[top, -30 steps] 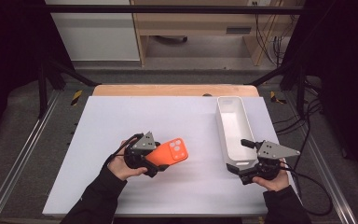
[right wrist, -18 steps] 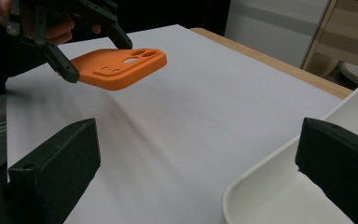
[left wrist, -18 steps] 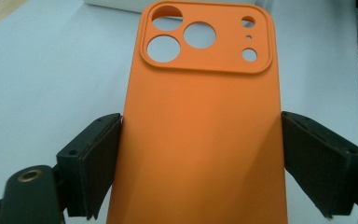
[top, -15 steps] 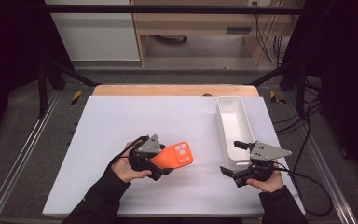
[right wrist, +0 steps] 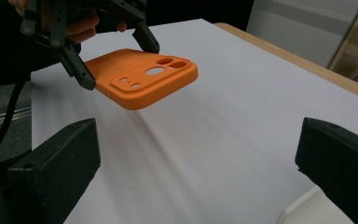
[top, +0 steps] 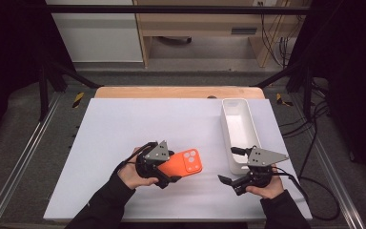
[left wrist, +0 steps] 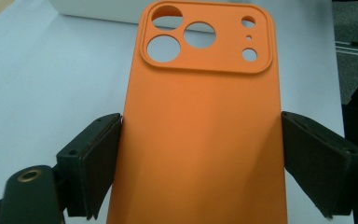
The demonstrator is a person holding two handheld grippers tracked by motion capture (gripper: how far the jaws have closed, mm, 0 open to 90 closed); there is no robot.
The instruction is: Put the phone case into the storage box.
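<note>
A long white tray (top: 238, 128) sits on the right of the white table (top: 124, 129) (its length running near to far). Beyond the far edge stands wooden furniture (top: 195, 24), with cables (top: 271, 28) hanging to its right.

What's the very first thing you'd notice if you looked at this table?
The bright orange phone case, near the front of the white table, clamped by its long edges in the left hand-held gripper and lifted off the surface. Next, the long white tray at the table's right side, with the right hand-held gripper, jaws wide open, just in front of it.
</note>
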